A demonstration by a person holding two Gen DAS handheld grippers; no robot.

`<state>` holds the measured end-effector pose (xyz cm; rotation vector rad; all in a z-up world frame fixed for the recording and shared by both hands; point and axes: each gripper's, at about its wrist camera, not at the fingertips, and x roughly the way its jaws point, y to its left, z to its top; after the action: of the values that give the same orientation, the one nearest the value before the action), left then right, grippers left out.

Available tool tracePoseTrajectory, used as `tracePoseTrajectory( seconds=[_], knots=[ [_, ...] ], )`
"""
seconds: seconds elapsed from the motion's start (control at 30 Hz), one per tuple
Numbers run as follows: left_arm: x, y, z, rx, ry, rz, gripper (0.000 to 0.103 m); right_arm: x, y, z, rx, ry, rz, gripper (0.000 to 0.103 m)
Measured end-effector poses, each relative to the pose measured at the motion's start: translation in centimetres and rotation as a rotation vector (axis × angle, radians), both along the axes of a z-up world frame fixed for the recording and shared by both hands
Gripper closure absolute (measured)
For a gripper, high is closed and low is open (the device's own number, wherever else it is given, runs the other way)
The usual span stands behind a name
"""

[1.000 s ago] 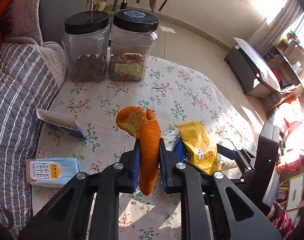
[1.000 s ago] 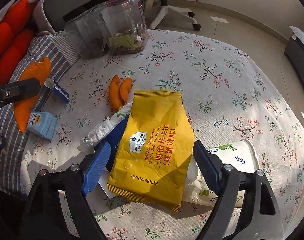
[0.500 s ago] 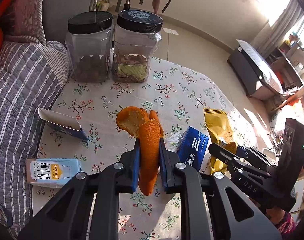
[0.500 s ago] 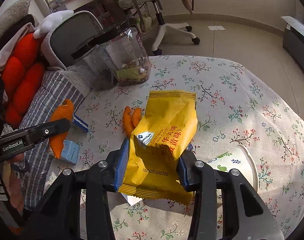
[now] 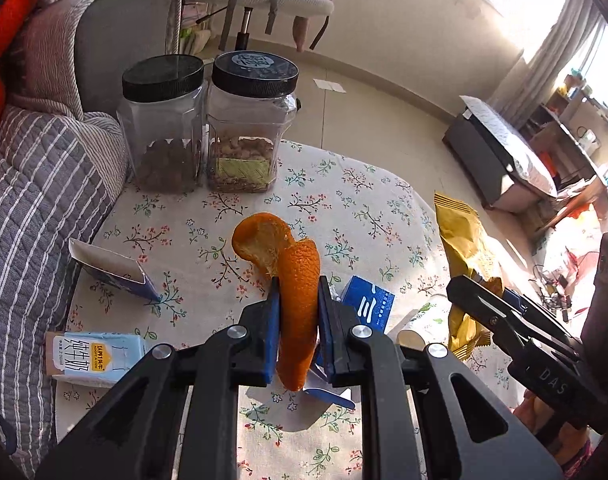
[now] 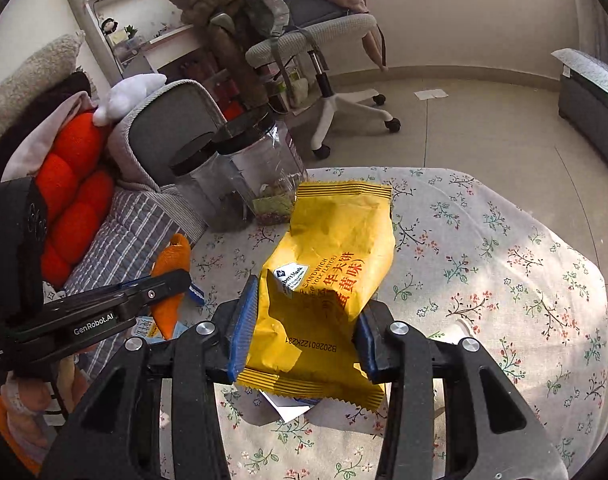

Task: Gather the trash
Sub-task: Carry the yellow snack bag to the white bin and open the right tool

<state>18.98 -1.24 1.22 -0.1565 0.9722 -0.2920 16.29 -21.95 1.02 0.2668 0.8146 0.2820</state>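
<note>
My left gripper (image 5: 299,312) is shut on a strip of orange peel (image 5: 292,280) and holds it above the floral tablecloth (image 5: 364,208). My right gripper (image 6: 304,332) is shut on a yellow snack wrapper (image 6: 336,264), lifted off the table; the wrapper also shows in the left wrist view (image 5: 464,248). On the table lie a blue tissue pack (image 5: 366,306), a torn blue-and-white carton piece (image 5: 112,270), a milk carton (image 5: 92,354) and a paper cup (image 5: 422,320). The peel in the left gripper shows in the right wrist view (image 6: 170,276).
Two black-lidded clear jars (image 5: 162,128) (image 5: 248,124) stand at the table's far edge. A grey striped sofa (image 5: 32,200) borders the left side. An office chair (image 6: 316,36) stands on the floor beyond. A dark low cabinet (image 5: 500,160) is at the right.
My right gripper closed on the yellow wrapper and lifted it off the table. Both grippers have risen; the left still holds the peel.
</note>
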Motion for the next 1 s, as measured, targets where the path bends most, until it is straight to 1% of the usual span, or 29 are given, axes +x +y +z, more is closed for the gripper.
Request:
tracePoseTrajectory(
  seconds=[0.17, 0.27, 0.37, 0.57, 0.67, 0.83, 1.0],
  knots=[
    [-0.3, -1.4, 0.9, -0.019, -0.046, -0.020, 0.086, -1.2, -1.6, 1.5, -0.026, -0.047, -0.061, 0.062],
    [-0.8, -2.8, 1.2, -0.014, -0.080, -0.048, 0.086, -2.2, -2.7, 2.2, -0.073, -0.080, -0.108, 0.062],
    [-1.6, -4.4, 1.6, -0.009, -0.113, -0.078, 0.086, -2.9, -4.1, 2.7, -0.089, -0.089, -0.155, 0.062],
    [-3.8, -7.3, 2.3, 0.007, -0.196, -0.127, 0.086, -4.8, -6.9, 3.3, -0.190, -0.110, -0.307, 0.061],
    [-4.7, -8.5, 2.5, -0.009, -0.206, -0.142, 0.086, -5.8, -9.1, 3.5, -0.226, -0.107, -0.399, 0.061],
    [-5.7, -10.9, 2.2, -0.007, -0.211, -0.183, 0.086, -8.0, -13.2, 4.0, -0.286, -0.117, -0.554, 0.060],
    [-6.6, -13.0, 1.6, -0.021, -0.201, -0.214, 0.086, -10.2, -17.9, 3.8, -0.333, -0.096, -0.712, 0.059]
  ],
)
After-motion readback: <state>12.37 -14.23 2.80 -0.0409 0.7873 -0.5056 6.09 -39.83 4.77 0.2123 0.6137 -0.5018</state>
